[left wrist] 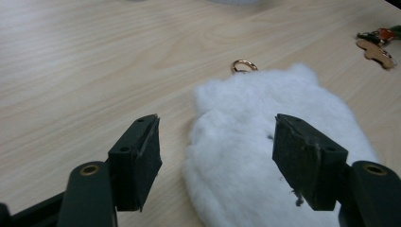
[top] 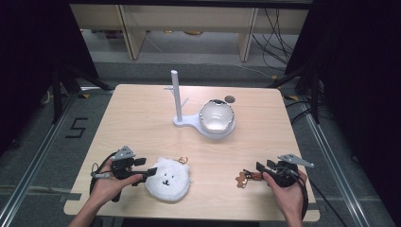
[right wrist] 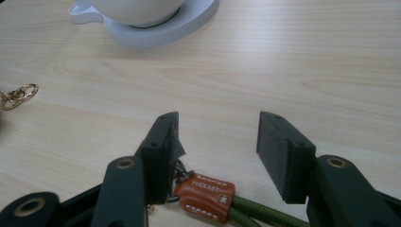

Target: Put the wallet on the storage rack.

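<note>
Plush [left wrist: 265, 156] btwn open left tool [left wrist: 215, 156] jaws

I can read two things. A black "5" [top: 76, 127] is marked on the grey floor [top: 42, 142], at about 9 o'clock from the table [top: 142, 109]. In my right gripper view, an orange leather tab [right wrist: 204, 190] on a green cord [right wrist: 255, 213] carries small stamped lettering, roughly "HICKAET"; I can't make out the letters for certain. I can read nothing else.
</note>
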Demonstrator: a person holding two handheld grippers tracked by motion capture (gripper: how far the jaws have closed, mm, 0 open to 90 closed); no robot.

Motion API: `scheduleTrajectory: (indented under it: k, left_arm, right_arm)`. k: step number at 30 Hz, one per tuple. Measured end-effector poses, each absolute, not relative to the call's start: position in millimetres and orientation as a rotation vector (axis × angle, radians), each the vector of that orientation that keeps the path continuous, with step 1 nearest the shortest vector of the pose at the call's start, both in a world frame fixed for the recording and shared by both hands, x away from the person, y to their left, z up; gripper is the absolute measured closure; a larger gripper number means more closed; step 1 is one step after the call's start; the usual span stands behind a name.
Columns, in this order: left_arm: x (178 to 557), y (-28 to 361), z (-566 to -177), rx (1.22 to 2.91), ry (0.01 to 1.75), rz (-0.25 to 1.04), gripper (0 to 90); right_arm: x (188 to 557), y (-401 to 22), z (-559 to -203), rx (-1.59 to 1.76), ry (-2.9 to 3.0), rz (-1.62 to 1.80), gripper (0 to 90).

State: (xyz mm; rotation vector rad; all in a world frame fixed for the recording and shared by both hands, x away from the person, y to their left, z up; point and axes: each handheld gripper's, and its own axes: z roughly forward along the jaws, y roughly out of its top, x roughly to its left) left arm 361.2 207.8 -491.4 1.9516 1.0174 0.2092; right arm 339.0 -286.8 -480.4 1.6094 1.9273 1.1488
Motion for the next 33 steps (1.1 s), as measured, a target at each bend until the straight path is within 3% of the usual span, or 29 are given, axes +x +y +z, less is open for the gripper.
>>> scheduleTrajectory:
  k: [12,19,24,31,33]
  left_arm:
    - [377,194,-497,2.111,1.064,0.106,32.1]
    - [379,191,-502,2.134,1.105,0.043,37.2]
    - [377,191,-505,2.142,1.114,0.048,46.6]
    - [371,191,-505,2.128,1.046,0.123,72.8]
    - [369,191,-505,2.133,1.014,0.140,76.0]
  right_arm:
    - [337,-280,-477,1.643,1.930,1.174,49.9]
    - [337,-280,-477,1.625,1.937,1.181,49.9]
    - [336,-280,-476,1.623,1.948,1.170,49.7]
    - [338,-281,-476,1.576,1.969,1.152,49.8]
    - [337,-277,-475,1.622,1.960,1.165,49.8]
